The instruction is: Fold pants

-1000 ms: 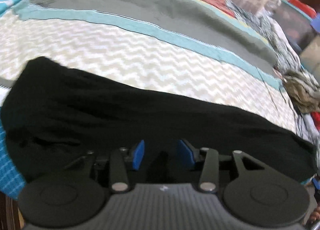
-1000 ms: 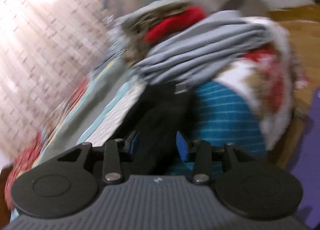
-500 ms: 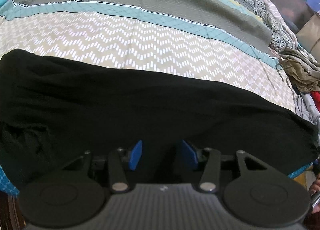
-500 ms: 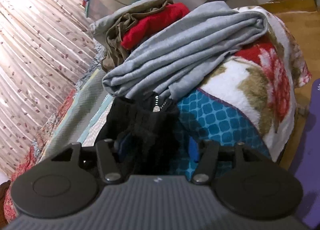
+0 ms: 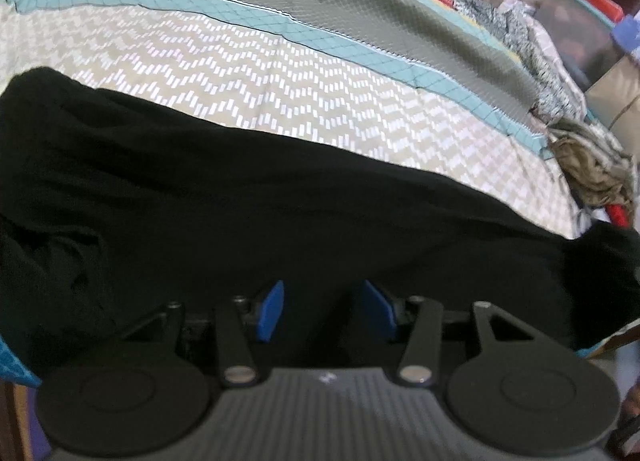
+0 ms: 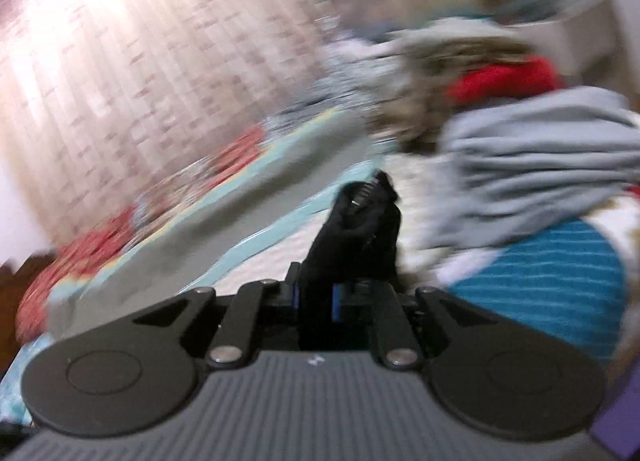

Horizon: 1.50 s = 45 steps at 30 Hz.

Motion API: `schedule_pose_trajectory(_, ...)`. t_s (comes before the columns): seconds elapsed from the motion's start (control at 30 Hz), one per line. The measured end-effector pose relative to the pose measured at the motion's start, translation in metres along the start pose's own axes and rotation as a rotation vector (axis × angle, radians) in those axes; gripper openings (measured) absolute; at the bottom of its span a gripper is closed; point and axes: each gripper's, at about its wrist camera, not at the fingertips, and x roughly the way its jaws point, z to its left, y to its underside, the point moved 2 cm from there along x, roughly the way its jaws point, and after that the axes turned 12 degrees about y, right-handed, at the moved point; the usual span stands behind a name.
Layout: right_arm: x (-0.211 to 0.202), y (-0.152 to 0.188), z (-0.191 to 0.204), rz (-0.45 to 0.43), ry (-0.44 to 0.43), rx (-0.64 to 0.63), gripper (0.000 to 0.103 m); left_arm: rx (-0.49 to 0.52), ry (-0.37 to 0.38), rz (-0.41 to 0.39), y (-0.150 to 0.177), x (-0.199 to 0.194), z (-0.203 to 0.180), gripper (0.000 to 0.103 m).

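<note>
- The left gripper has its blue-padded fingers spread apart, with black cloth showing in the gap between them; nothing is pinched.
- Just beyond those fingers, the black pants lie stretched across the bed from the left edge of the left wrist view to the right edge, as one long dark band with a bunched, wrinkled patch at the left end.
- The right gripper has its fingers drawn close together, clamped on a bunch of the pants, which stands up from between the blue pads as a dark, crumpled peak.
- A small pale mark, too blurred to identify, shows near the top of that raised cloth.
- Past the pants in the left wrist view, the bedspread shows a beige and white zigzag band, then a teal strip, then a grey quilted band.
- At the right end of the bed in that view lies a crumpled brownish garment.
- In the right wrist view, which is heavily blurred, a pile of clothes sits to the right of the held cloth: folded grey fabric, a red garment above it, and a blue patterned blanket below.
- A pale patterned curtain fills the upper left of that view.
</note>
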Motion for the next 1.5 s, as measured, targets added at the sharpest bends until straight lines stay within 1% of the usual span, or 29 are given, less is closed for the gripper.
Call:
schedule_pose_trajectory(0.1, 0.013, 0.018, 0.053, 0.092, -0.127, -0.078, 0.016, -0.034, 0.075, 0.002, -0.004, -0.001, 0.001, 0.046)
schedule_pose_trajectory(0.17, 0.025, 0.042, 0.09, 0.172, -0.201, -0.153, 0.016, -0.065, 0.132, 0.012, -0.008, 0.002, 0.002, 0.048)
schedule_pose_trajectory(0.23, 0.037, 0.067, 0.121, 0.252, -0.238, -0.233, 0.016, -0.081, 0.17, 0.024, -0.01, 0.005, 0.002, 0.05)
schedule_pose_trajectory(0.3, 0.048, 0.093, 0.146, 0.321, -0.252, -0.304, 0.016, -0.075, 0.186, 0.037, -0.012, 0.011, -0.002, 0.05)
schedule_pose_trajectory(0.37, 0.061, 0.119, 0.161, 0.374, -0.218, -0.418, 0.017, -0.061, 0.197, 0.055, -0.012, 0.018, -0.008, 0.052)
schedule_pose_trajectory(0.4, 0.068, 0.127, 0.163, 0.412, -0.193, -0.455, 0.02, -0.051, 0.201, 0.065, -0.012, 0.022, -0.012, 0.055)
schedule_pose_trajectory(0.43, 0.073, 0.134, 0.161, 0.447, -0.188, -0.462, 0.023, -0.04, 0.204, 0.076, -0.012, 0.026, -0.016, 0.057)
schedule_pose_trajectory(0.47, 0.074, 0.134, 0.157, 0.44, -0.201, -0.451, 0.025, -0.026, 0.211, 0.086, -0.011, 0.03, -0.021, 0.057)
schedule_pose_trajectory(0.5, 0.071, 0.13, 0.154, 0.431, -0.221, -0.435, 0.032, -0.012, 0.219, 0.097, -0.011, 0.034, -0.025, 0.058)
schedule_pose_trajectory(0.53, 0.067, 0.124, 0.152, 0.442, -0.245, -0.417, 0.04, 0.001, 0.226, 0.111, -0.011, 0.039, -0.031, 0.061)
schedule_pose_trajectory(0.57, 0.062, 0.12, 0.15, 0.459, -0.275, -0.399, 0.061, 0.009, 0.229, 0.121, -0.01, 0.043, -0.035, 0.063)
schedule_pose_trajectory(0.6, 0.054, 0.113, 0.147, 0.453, -0.306, -0.381, 0.071, 0.015, 0.231, 0.131, -0.01, 0.048, -0.039, 0.066)
schedule_pose_trajectory(0.67, 0.034, 0.1, 0.14, 0.377, -0.326, -0.382, 0.071, 0.033, 0.241, 0.149, -0.01, 0.057, -0.048, 0.072)
schedule_pose_trajectory(0.73, 0.02, 0.08, 0.124, 0.293, -0.295, -0.371, 0.07, 0.049, 0.244, 0.161, -0.011, 0.066, -0.057, 0.084)
schedule_pose_trajectory(0.8, 0.012, 0.06, 0.096, 0.221, -0.213, -0.308, 0.07, 0.066, 0.251, 0.172, -0.011, 0.074, -0.065, 0.085)
schedule_pose_trajectory(0.87, 0.012, 0.039, 0.061, 0.186, -0.098, -0.207, 0.07, 0.086, 0.239, 0.191, -0.011, 0.086, -0.073, 0.085)
schedule_pose_trajectory(0.9, 0.014, 0.034, 0.046, 0.186, -0.044, -0.163, 0.069, 0.098, 0.229, 0.202, -0.01, 0.091, -0.078, 0.079)
schedule_pose_trajectory(0.97, 0.021, 0.028, 0.019, 0.203, 0.038, -0.087, 0.066, 0.142, 0.194, 0.219, -0.005, 0.1, -0.087, 0.052)
schedule_pose_trajectory(1.0, 0.024, 0.029, 0.008, 0.217, 0.067, -0.058, 0.064, 0.157, 0.187, 0.235, -0.003, 0.104, -0.09, 0.022)
schedule_pose_trajectory(1.03, 0.027, 0.032, -0.001, 0.235, 0.085, -0.033, 0.062, 0.16, 0.18, 0.242, -0.002, 0.106, -0.09, 0.018)
schedule_pose_trajectory(1.07, 0.03, 0.035, -0.007, 0.262, 0.091, -0.008, 0.049, 0.152, 0.177, 0.232, -0.002, 0.104, -0.09, 0.017)
schedule_pose_trajectory(1.1, 0.032, 0.039, -0.008, 0.291, 0.087, 0.005, 0.025, 0.155, 0.173, 0.217, -0.001, 0.1, -0.089, 0.017)
schedule_pose_trajectory(1.13, 0.034, 0.042, -0.006, 0.316, 0.081, 0.005, 0.017, 0.164, 0.167, 0.196, -0.002, 0.094, -0.09, 0.016)
schedule_pose_trajectory(1.2, 0.028, 0.044, 0.009, 0.289, 0.076, -0.047, 0.016, 0.193, 0.147, 0.144, -0.002, 0.076, -0.09, 0.016)
schedule_pose_trajectory(1.27, 0.023, 0.042, 0.028, 0.263, 0.034, -0.106, 0.016, 0.211, 0.121, 0.086, -0.004, 0.055, -0.088, 0.016)
schedule_pose_trajectory(1.37, 0.024, 0.044, 0.054, 0.247, -0.021, -0.192, 0.02, 0.202, 0.041, 0.019, -0.006, 0.03, -0.07, 0.016)
schedule_pose_trajectory(1.43, 0.026, 0.049, 0.061, 0.258, -0.045, -0.227, 0.021, 0.136, 0.01, 0.026, -0.005, 0.025, -0.05, 0.018)
schedule_pose_trajectory(1.47, 0.031, 0.052, 0.066, 0.272, -0.054, -0.238, 0.022, 0.08, -0.001, 0.049, -0.004, 0.027, -0.036, 0.019)
schedule_pose_trajectory(1.5, 0.039, 0.056, 0.067, 0.292, -0.047, -0.252, 0.024, 0.036, -0.003, 0.072, -0.003, 0.032, -0.026, 0.024)
